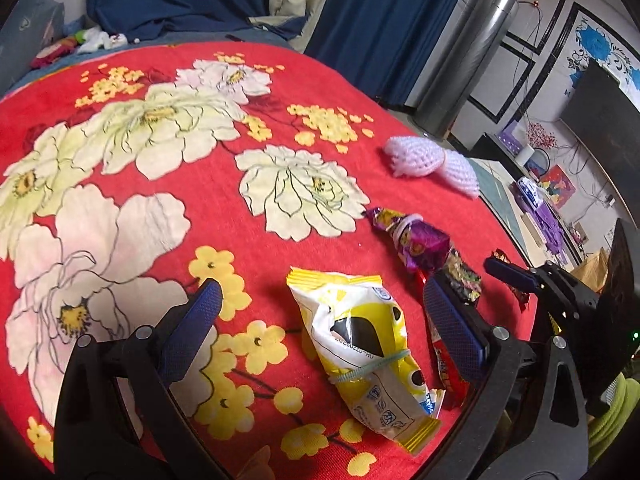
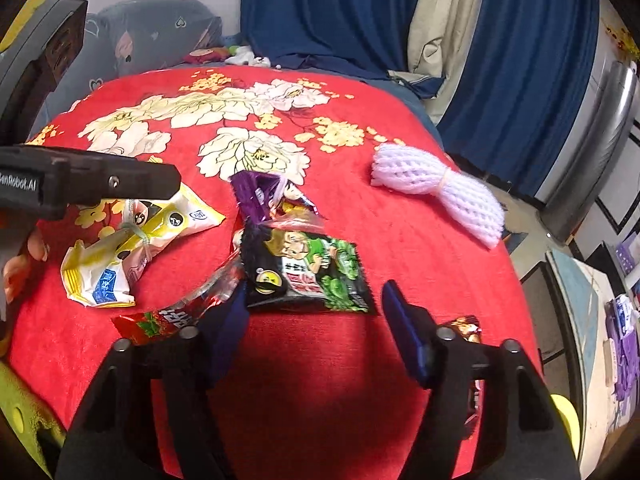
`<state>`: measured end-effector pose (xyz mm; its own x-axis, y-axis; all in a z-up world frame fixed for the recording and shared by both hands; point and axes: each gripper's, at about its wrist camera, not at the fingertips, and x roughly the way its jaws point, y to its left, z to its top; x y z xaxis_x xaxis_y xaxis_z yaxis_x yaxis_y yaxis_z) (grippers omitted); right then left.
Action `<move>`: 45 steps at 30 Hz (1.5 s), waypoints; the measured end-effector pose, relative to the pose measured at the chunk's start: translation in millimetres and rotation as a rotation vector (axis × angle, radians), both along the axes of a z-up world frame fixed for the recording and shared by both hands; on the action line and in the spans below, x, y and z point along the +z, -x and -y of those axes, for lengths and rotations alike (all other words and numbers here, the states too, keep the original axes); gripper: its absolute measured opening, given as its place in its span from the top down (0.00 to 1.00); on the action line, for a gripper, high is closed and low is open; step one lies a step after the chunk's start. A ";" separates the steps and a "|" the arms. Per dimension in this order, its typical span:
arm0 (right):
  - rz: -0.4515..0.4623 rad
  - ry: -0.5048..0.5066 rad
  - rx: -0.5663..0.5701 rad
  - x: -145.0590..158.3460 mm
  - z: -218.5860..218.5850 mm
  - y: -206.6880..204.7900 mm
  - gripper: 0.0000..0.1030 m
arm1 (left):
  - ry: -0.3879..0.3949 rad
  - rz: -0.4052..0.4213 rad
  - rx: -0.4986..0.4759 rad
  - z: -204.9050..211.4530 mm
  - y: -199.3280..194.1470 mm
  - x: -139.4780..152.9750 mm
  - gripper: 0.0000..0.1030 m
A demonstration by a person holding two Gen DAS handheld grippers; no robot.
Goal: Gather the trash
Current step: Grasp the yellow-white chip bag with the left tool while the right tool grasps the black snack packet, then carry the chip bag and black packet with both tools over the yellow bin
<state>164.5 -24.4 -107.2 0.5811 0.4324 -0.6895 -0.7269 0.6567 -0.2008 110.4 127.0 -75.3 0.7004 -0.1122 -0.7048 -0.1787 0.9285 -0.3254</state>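
Clearly both grippers hang unclenched – left gripper straddling the yellow wrapper, right gripper over the green packet at twelve o'clock – so overlapping wrappers could snag together.

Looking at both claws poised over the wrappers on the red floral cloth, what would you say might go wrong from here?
1. The black-and-green snack packet overlaps the red wrapper and purple wrapper; the open right claw might pinch several or drag the pile.
2. The left claw straddles the yellow packet, which is crumpled and tied with a band, so it could slip from the pads.
3. The two claws sit close together and could collide.
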 end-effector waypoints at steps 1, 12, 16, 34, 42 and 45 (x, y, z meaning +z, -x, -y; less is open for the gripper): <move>-0.006 0.002 0.001 -1.2 -0.6 -0.8 0.48 | 0.005 -0.005 -0.002 -0.2 -0.4 -1.4 0.10; -0.059 -0.053 -0.007 -6.7 3.2 2.4 0.69 | 0.032 -0.034 -0.046 5.4 -7.0 -11.7 0.33; -0.065 -0.093 -0.028 -3.3 10.5 6.4 0.74 | 0.041 -0.038 -0.063 6.5 -7.8 -13.5 0.45; -0.133 -0.252 -0.084 4.8 39.1 13.7 0.81 | -0.008 0.034 -0.116 21.3 -1.6 3.0 0.77; -0.149 -0.328 -0.071 16.6 48.7 17.8 0.83 | -0.023 0.100 -0.082 14.4 5.5 22.9 0.77; -0.157 -0.346 -0.066 21.9 51.6 18.9 0.83 | -0.039 0.134 -0.079 16.2 8.4 35.0 0.77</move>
<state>145.6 -76.0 -85.4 0.5145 0.6203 -0.5920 -0.6848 0.7127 0.1517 101.9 110.8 -40.3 0.7786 -0.1450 -0.6105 -0.0623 0.9503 -0.3051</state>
